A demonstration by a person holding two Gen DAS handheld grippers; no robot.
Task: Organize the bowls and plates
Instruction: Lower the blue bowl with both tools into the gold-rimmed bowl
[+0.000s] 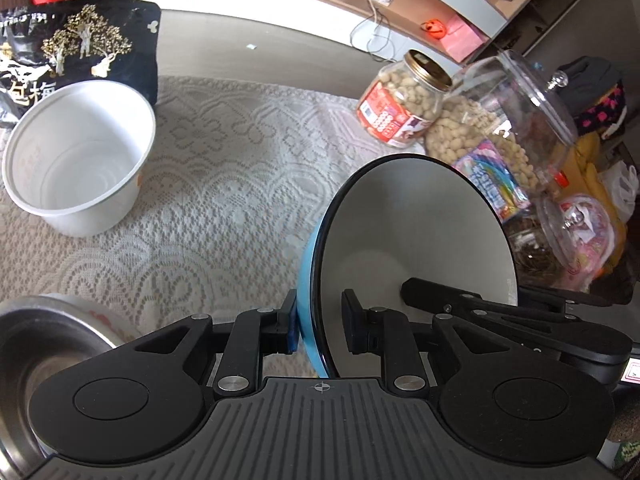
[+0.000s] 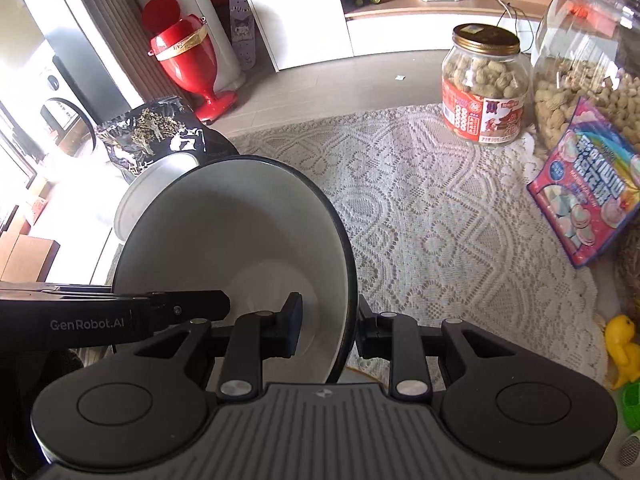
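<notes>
A blue bowl [image 1: 416, 232] with a white inside and a black rim sits between both grippers, above the lace cloth. My left gripper [image 1: 320, 326] straddles its near rim: the left pad touches the blue outside, the right pad stands a little off the inside. My right gripper [image 2: 327, 326] straddles the opposite rim of the same bowl [image 2: 224, 248], with small gaps at both pads. Each gripper shows in the other's view, reaching into the bowl. A white plastic bowl [image 1: 80, 156] stands empty at the left. A steel bowl [image 1: 44, 360] lies at the lower left.
A lace cloth [image 2: 440, 232] covers the table. A peanut jar [image 2: 484, 84], a big clear jar of nuts [image 2: 580, 64], a pink candy pack [image 2: 588, 184] and a yellow toy [image 2: 622, 348] crowd the right side. A black snack bag [image 1: 80, 48] stands behind the white bowl.
</notes>
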